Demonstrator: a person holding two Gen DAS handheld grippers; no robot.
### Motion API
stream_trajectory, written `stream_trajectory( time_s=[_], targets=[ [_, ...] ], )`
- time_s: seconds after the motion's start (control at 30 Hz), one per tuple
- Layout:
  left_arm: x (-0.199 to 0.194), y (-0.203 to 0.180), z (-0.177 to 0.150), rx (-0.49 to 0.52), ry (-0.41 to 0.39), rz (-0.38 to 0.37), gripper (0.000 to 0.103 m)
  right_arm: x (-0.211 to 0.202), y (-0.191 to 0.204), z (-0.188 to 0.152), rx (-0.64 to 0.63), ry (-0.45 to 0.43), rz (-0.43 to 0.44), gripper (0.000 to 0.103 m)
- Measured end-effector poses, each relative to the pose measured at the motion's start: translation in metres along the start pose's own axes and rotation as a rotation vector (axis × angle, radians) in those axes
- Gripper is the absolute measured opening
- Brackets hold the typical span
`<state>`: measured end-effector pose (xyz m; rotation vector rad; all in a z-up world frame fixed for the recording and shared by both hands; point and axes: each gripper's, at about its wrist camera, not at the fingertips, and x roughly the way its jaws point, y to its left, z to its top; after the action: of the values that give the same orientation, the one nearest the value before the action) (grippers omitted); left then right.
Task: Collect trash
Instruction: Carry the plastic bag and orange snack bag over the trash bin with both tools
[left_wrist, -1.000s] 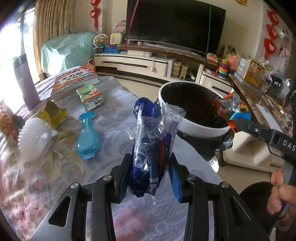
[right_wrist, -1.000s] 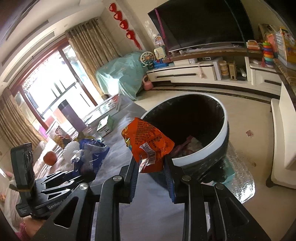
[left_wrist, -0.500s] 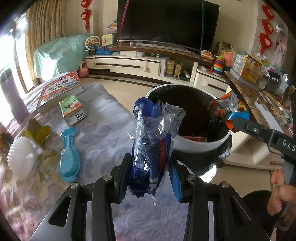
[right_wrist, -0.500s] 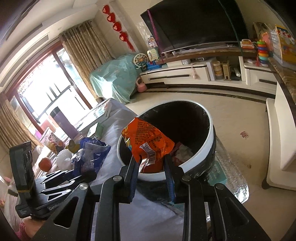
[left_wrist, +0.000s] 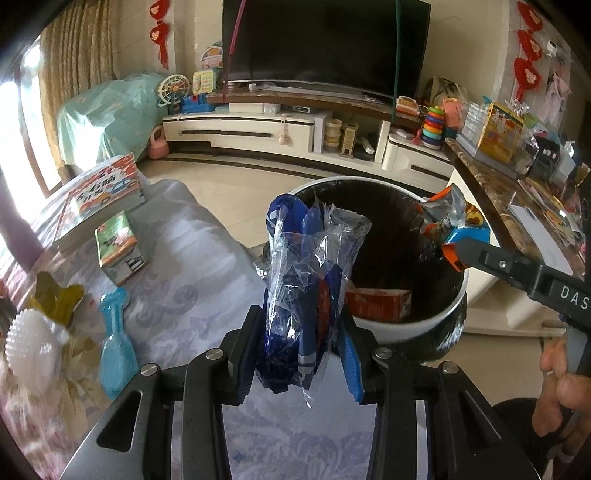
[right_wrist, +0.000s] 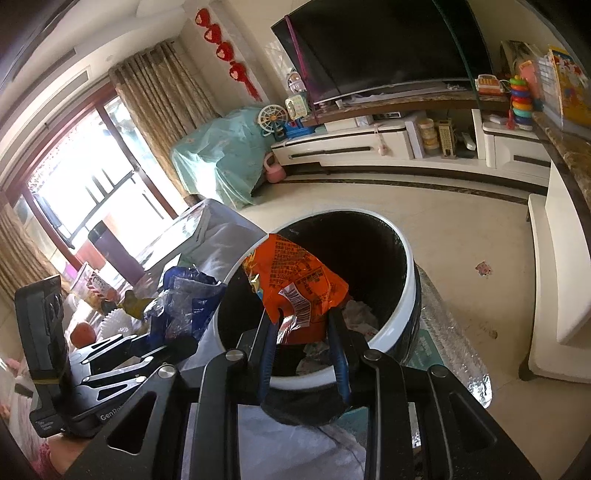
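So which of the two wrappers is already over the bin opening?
The orange wrapper in the right gripper; it hangs over the bin, while the blue one is short of its rim.

Sunlit window (right_wrist: 74, 192), curtains (right_wrist: 162, 110), television (left_wrist: 325, 44)

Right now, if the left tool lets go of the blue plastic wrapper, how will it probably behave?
The blue plastic wrapper looks thin and crinkled, so probably floppy and very light. It may flutter rather than drop straight, so release over the trash bin. Its glossy film seems slippery.
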<state>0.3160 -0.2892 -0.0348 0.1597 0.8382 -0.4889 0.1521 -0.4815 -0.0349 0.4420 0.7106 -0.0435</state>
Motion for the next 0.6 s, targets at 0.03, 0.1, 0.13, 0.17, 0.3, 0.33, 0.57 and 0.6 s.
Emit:
stream_trajectory(
  time_s=[0.03,0.1,0.13,0.17,0.3,0.33,0.57,0.6],
  targets=[
    [0.002,0.0,0.002,0.002,0.001,-0.001,0.038,0.001,-0.001,0.002,-0.002,0.001,-0.002,0.027],
    [0.005,-0.001,0.004,0.005,0.001,-0.001,0.038,0.003,-0.001,0.004,-0.003,0.003,-0.005,0.027],
    [0.008,-0.002,0.006,0.008,0.003,-0.001,0.038,0.004,-0.001,0.006,-0.005,0.002,-0.007,0.027],
    [0.009,-0.002,0.008,0.01,0.004,0.0,0.038,0.005,-0.002,0.007,-0.006,0.001,-0.008,0.027],
    [0.016,-0.004,0.014,0.018,0.008,0.0,0.038,0.009,-0.004,0.012,-0.01,0.004,-0.013,0.027],
    [0.018,-0.004,0.016,0.021,0.009,0.001,0.038,0.01,-0.005,0.013,-0.011,0.005,-0.016,0.027],
    [0.03,-0.006,0.027,0.029,0.016,-0.004,0.039,0.017,-0.012,0.021,-0.003,0.013,-0.026,0.027],
    [0.031,-0.007,0.028,0.03,0.017,-0.005,0.039,0.018,-0.013,0.022,-0.003,0.015,-0.027,0.027]
  ],
)
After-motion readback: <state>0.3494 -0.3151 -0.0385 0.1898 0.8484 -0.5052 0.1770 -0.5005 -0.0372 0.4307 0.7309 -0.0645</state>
